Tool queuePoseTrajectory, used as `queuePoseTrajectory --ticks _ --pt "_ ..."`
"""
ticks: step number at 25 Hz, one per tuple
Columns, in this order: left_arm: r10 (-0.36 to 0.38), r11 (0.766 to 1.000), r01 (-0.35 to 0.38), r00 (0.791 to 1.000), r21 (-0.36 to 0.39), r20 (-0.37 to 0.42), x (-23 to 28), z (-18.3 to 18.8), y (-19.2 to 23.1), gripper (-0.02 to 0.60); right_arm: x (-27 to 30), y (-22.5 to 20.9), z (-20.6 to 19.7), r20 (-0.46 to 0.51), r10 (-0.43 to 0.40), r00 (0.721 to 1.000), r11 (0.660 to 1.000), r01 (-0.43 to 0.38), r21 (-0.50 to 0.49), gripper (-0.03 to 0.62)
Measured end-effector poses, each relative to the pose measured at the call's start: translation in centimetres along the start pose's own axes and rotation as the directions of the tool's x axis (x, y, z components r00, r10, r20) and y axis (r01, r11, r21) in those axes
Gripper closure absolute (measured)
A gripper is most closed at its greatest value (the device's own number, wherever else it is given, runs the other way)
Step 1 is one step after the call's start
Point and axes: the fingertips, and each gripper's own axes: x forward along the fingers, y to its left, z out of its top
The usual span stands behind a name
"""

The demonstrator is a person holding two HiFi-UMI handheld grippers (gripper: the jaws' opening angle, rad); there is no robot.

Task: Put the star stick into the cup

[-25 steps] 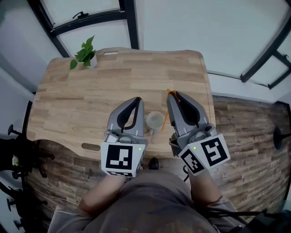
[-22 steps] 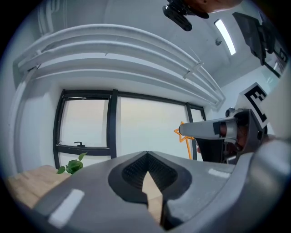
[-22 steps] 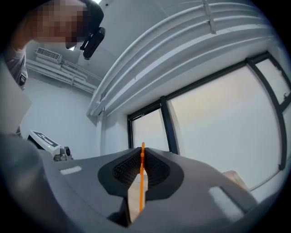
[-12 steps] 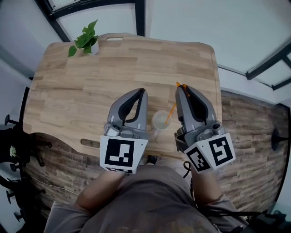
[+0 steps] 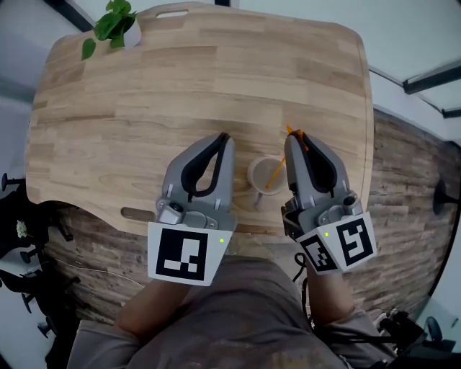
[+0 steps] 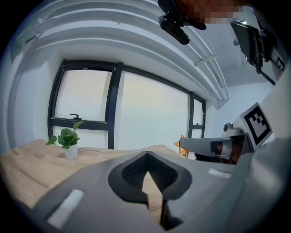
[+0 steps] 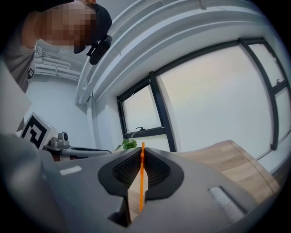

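My right gripper [image 5: 292, 137] is shut on the thin orange star stick [image 5: 275, 173], with the star [image 5: 291, 131] showing just at its tips. From there the stick slants down and left, and its lower end lies inside the mouth of the pale cup [image 5: 261, 175]. That cup stands on the wooden table [image 5: 144, 108] between the two grippers, near the front edge. My left gripper [image 5: 222, 138] is shut on nothing, just left of the cup. The stick [image 7: 142, 177] runs straight up between the right jaws. The star [image 6: 183, 147] and the right gripper [image 6: 213, 146] also appear in the left gripper view.
A small potted plant [image 5: 112, 21] stands at the table's far left corner. A handle slot [image 5: 137, 214] is cut near the front edge. Brown plank floor [image 5: 403, 180] lies right of the table. The person's lap fills the bottom of the head view.
The stick's lower end has moved left, from beside the cup's right side to inside its mouth. Both grippers stay shut, and the head view has tilted further down.
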Motion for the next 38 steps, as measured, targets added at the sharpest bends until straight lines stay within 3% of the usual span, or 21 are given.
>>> queuePoseTrajectory --ticks 8,17,29,38 --pt "-0.041 0.999 0.040 0.998 -0.020 -0.051 1.5 -2.5 0.0 0.581 0.6 -0.6 -2.6 -0.043 -0.014 0.999 1.000 0.014 -0.005 0.546" --pt "-0.066 0.998 0.066 0.998 -0.001 -0.012 1.2 -0.8 -0.7 0.581 -0.3 -0.4 -2.4 -0.052 -0.039 0.998 0.999 0.038 -0.028 0.504" --pt "-0.052 0.996 0.043 0.991 0.076 0.122 -1.4 6.1 -2.0 0.581 -2.5 2.5 5.9 0.095 -0.044 0.994 0.992 0.054 -0.115 0.539" --pt "-0.036 0.989 -0.006 0.959 0.147 0.282 -3.5 13.1 -2.7 0.581 -4.2 4.1 11.8 0.194 -0.054 0.979 0.973 0.095 -0.211 0.571"
